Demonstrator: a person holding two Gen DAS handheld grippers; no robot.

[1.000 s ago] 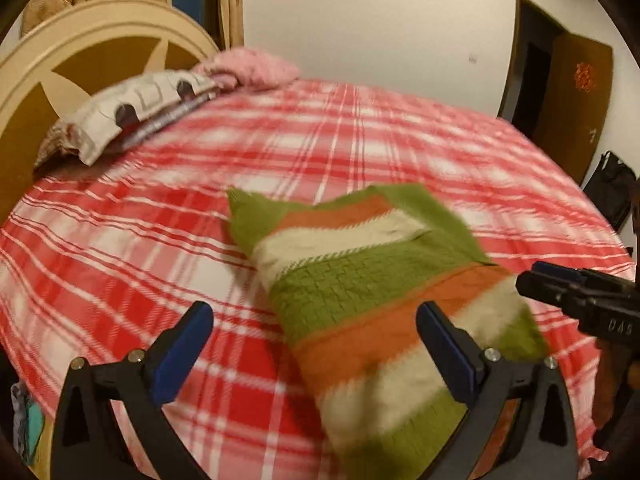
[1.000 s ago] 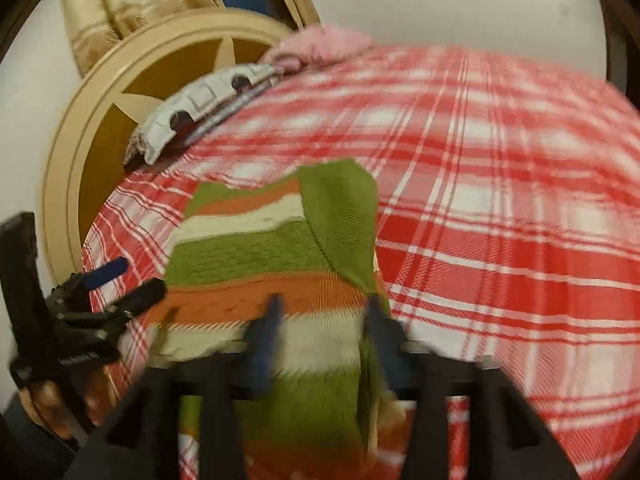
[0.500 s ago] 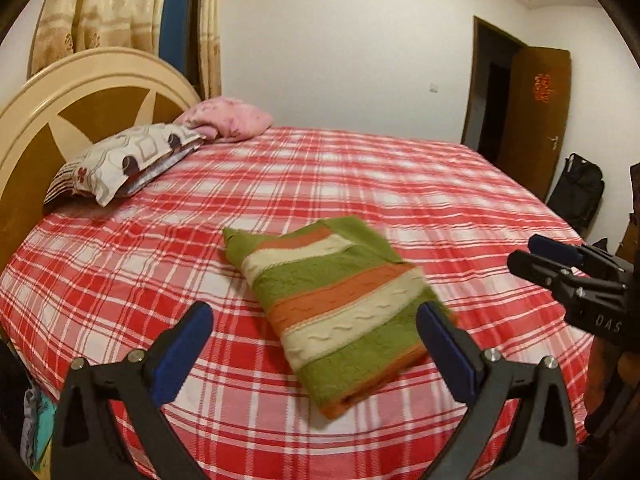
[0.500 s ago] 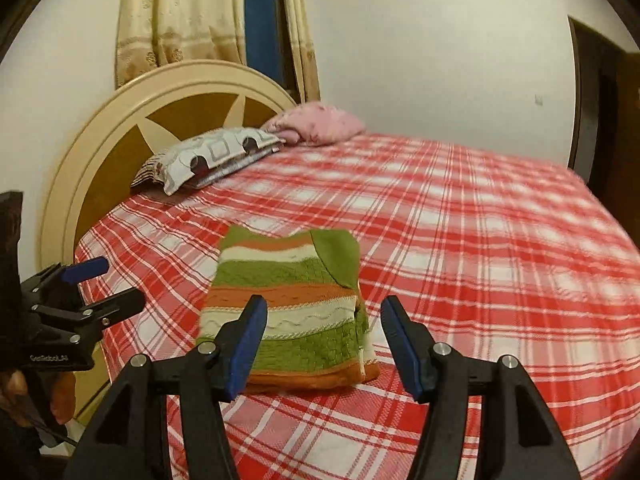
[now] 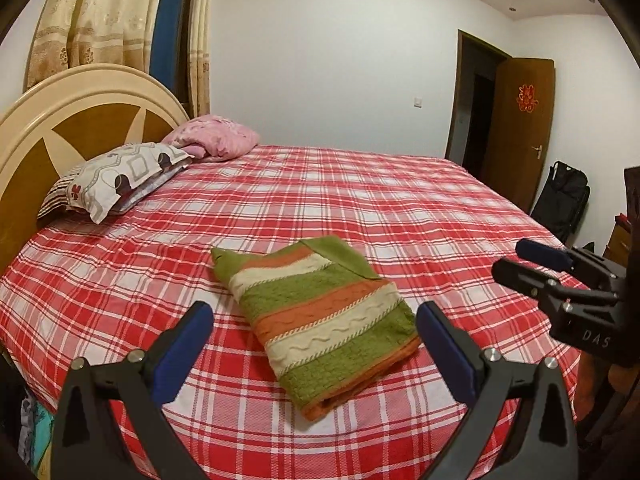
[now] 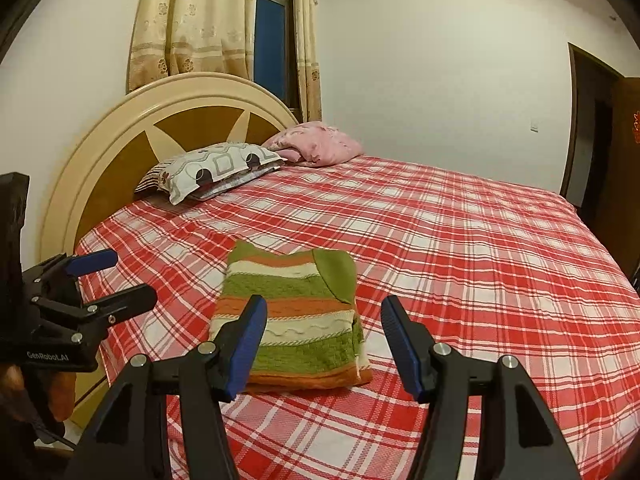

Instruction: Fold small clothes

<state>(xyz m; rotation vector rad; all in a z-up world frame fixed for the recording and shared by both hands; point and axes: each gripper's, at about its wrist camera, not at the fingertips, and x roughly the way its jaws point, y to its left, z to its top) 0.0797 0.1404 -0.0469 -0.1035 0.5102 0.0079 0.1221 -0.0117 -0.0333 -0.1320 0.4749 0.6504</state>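
- My left gripper has its jaws wide apart, nothing between the pads; it hangs above the bed's near edge, clear of the cloth.
- My right gripper likewise has its jaws apart and empty, raised off the bed.
- Striped sweater lies folded into a compact rectangle on the plaid bedspread, at about 6 o'clock on the bed, near the front edge.
- Both grippers off it: I judge the fold done, sweater left flat to keep its shape.
- Pillow and pink bundle at 10–11 o'clock by the headboard, well apart from the sweater.
- No containers in view; black bag at 3 o'clock, contents hidden.
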